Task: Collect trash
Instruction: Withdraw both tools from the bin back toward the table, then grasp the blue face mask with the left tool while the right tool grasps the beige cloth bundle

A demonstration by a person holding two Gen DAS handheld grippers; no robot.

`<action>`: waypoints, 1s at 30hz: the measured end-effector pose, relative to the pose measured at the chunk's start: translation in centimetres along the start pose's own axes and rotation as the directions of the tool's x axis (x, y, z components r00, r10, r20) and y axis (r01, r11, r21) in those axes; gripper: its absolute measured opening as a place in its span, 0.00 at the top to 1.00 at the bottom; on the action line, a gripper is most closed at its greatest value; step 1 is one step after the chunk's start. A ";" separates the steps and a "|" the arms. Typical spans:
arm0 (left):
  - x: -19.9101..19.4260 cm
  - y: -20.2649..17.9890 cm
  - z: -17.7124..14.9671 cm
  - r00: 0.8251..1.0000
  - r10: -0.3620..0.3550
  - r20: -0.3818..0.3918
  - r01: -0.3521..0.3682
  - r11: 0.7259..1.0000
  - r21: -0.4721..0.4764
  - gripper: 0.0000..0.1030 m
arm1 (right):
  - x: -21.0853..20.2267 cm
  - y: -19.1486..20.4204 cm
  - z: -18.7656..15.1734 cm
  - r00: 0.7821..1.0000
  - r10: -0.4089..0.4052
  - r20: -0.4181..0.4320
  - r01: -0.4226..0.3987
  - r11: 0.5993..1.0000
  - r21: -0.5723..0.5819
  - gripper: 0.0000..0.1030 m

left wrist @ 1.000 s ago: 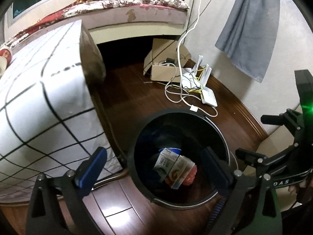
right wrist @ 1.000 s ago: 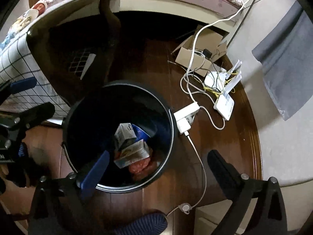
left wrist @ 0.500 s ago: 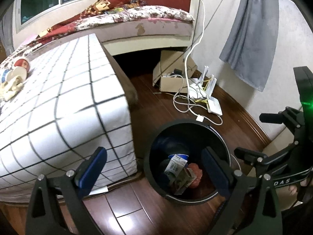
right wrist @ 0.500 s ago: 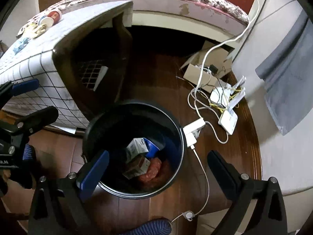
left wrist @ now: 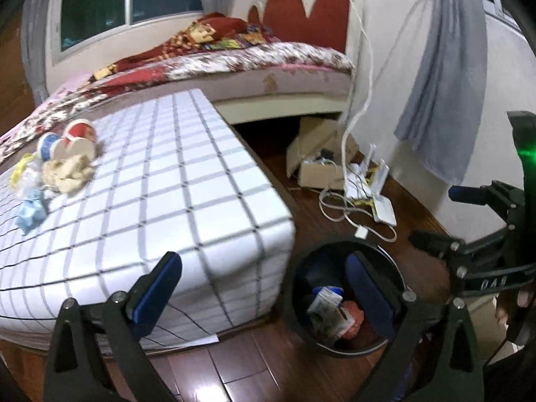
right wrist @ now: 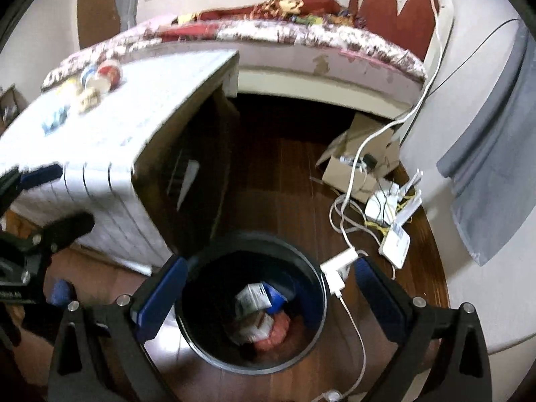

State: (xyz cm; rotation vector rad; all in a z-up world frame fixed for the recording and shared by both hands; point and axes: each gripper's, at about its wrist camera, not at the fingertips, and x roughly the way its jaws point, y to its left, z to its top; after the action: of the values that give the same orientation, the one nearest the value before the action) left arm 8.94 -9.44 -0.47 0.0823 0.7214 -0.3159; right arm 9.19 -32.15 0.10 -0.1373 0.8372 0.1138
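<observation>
Bed (left wrist: 274,63) with floral cover spans top of both views. Table (left wrist: 160,181) in white grid-pattern cloth fills left wrist view's centre-left; right wrist view alone shows its dark open side at centre. Round black bin (right wrist: 251,301) stands on dark wood floor (left wrist: 254,368), lower centre in the right view, lower right in the left view, just beside the table corner. Inside: a white carton, something blue, something red, crumpled. Trash pile (left wrist: 57,164) sits upper left on the table: two paper cups on their sides, crumpled tissue, blue wrapper; blurred in the right view. Left claw (left wrist: 264,288) apart, empty. Right claw (right wrist: 268,288) apart, empty, above the bin. White cables and router at right.
</observation>
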 end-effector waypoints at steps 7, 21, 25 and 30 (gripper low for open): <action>-1.5 5.5 0.8 0.996 0.082 0.038 -0.079 0.994 -0.080 0.02 | -0.7 2.2 4.1 0.994 0.062 0.087 -0.066 0.996 0.051 0.01; -2.8 20.4 1.4 0.962 0.270 0.044 -0.252 0.937 -0.241 0.11 | 3.2 12.6 9.1 0.972 0.224 0.064 -0.221 0.974 -0.055 0.01; -1.5 23.7 1.5 0.958 0.287 0.021 -0.270 0.921 -0.280 0.18 | 4.4 14.9 10.9 0.968 0.235 0.088 -0.230 0.971 -0.065 0.01; 0.7 26.2 1.7 0.958 0.286 -0.018 -0.278 0.913 -0.299 0.28 | 6.2 18.0 13.5 0.970 0.237 0.061 -0.228 0.966 -0.126 0.01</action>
State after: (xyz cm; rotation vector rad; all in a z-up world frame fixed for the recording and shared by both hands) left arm 18.73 14.90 -0.56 -0.1056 0.7135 0.0721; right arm 20.37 -11.85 3.06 -0.1446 0.7689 0.3879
